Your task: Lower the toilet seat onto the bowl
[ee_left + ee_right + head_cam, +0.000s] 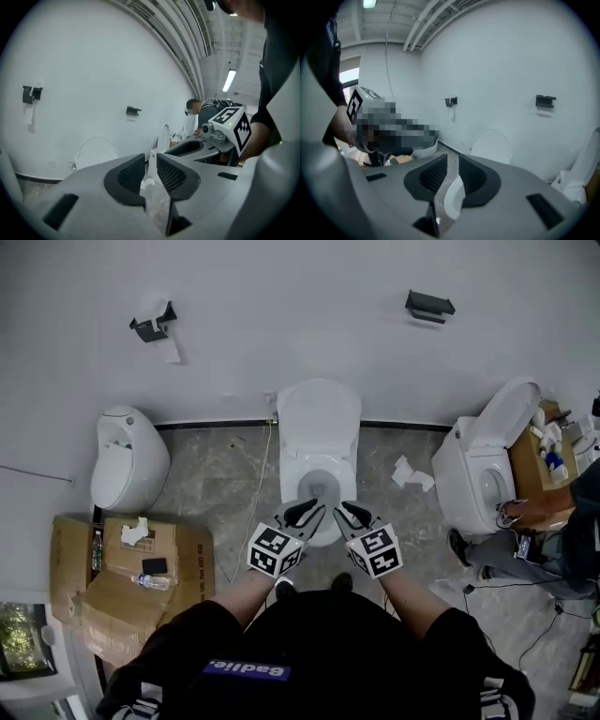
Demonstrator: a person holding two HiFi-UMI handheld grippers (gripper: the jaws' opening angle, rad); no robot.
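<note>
A white toilet [319,451] stands against the wall, straight ahead of me. Its seat and lid [319,411] are raised, leaning on the wall above the open bowl [322,486]. My left gripper [315,510] and right gripper [343,512] hover side by side over the bowl's front rim, tips nearly meeting. In the left gripper view the left gripper [150,165] has a narrow gap with nothing in it, and the raised lid [96,151] lies beyond. The right gripper [453,167] is likewise slightly apart and empty, with the bowl rim [453,199] below it.
A white floor fixture [127,460] sits at the left, with cardboard boxes [131,568] in front of it. A second toilet [483,460] stands at the right with a person [553,535] beside it. Crumpled paper [412,474] and a cable [258,493] lie on the floor.
</note>
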